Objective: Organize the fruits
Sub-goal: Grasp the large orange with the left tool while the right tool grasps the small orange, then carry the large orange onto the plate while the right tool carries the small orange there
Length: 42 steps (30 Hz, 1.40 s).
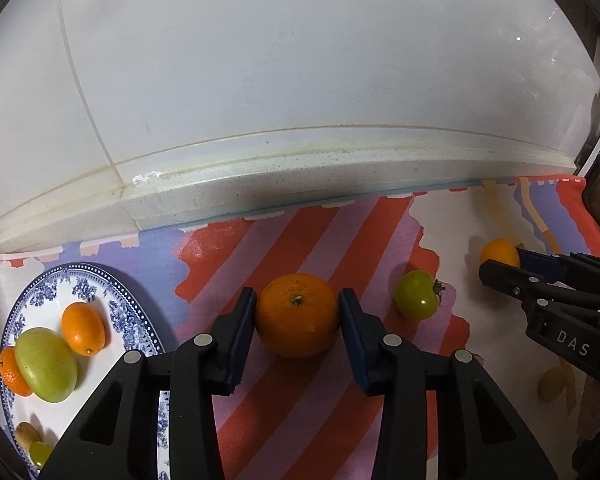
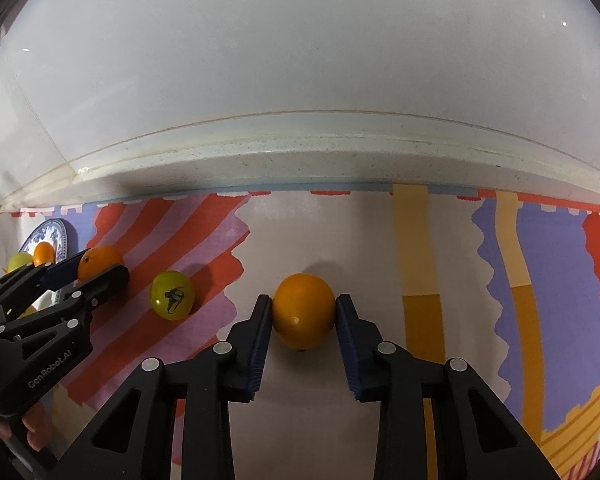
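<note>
Two handheld grippers close on fruit at the same moment on a worktop covered by a patterned mat [image 1: 228, 248] of red, lilac and cream. The left gripper [image 1: 298, 320] has its blue-padded fingers pressed against both sides of a large orange [image 1: 297, 314], stem end up, which sits on the mat's red-and-lilac stripes near the middle of the worktop, in front of the raised speckled ledge [image 1: 260, 176] along the back edge. The right gripper [image 2: 303, 316] is clamped in the same way on a smaller, smooth orange fruit [image 2: 304, 310] resting on a cream patch of the mat further toward the worktop's right end. Between the two held fruits lies a green tomato [image 1: 416, 294], alone on the mat and touching neither gripper; the right wrist view shows its dark calyx facing the camera. At the left end of the worktop stands a blue-and-white patterned plate [image 1: 132, 320], already carrying a green mango-shaped fruit [image 1: 46, 364], an oval orange fruit [image 1: 83, 328] beside it, a small orange fruit [image 1: 12, 372] touching the green one's left side, and two small pieces at its near rim that are too cut off to identify. A white tiled wall [image 1: 300, 60] rises behind the ledge.
</note>
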Tool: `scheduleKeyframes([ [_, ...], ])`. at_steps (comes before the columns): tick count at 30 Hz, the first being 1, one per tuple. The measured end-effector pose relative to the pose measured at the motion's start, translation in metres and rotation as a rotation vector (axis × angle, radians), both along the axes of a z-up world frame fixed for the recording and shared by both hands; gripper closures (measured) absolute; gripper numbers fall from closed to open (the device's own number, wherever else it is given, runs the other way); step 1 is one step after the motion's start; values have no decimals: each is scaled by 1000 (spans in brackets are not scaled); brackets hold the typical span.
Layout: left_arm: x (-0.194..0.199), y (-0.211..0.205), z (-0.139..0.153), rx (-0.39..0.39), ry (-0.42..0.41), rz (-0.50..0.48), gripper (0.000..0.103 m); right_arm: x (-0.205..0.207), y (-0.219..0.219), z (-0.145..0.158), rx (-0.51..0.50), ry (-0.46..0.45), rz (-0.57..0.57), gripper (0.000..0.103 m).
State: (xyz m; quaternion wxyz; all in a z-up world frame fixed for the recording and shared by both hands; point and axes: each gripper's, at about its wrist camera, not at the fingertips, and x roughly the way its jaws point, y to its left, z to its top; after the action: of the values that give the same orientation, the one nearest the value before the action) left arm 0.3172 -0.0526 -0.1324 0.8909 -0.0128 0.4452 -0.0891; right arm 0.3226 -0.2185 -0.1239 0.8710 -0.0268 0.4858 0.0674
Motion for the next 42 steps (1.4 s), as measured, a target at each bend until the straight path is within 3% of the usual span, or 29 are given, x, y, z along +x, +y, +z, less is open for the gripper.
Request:
scheduleKeyframes([
  [9, -26, 4, 20, -15, -47, -2, 62, -22, 10, 18, 9, -44, 21, 70],
  [21, -63, 21, 59, -49, -131, 15, 62, -60, 16, 73, 42, -153, 92, 70],
  [42, -133, 64, 122, -56, -267, 113, 62, -108, 72, 124, 78, -275, 223, 70],
])
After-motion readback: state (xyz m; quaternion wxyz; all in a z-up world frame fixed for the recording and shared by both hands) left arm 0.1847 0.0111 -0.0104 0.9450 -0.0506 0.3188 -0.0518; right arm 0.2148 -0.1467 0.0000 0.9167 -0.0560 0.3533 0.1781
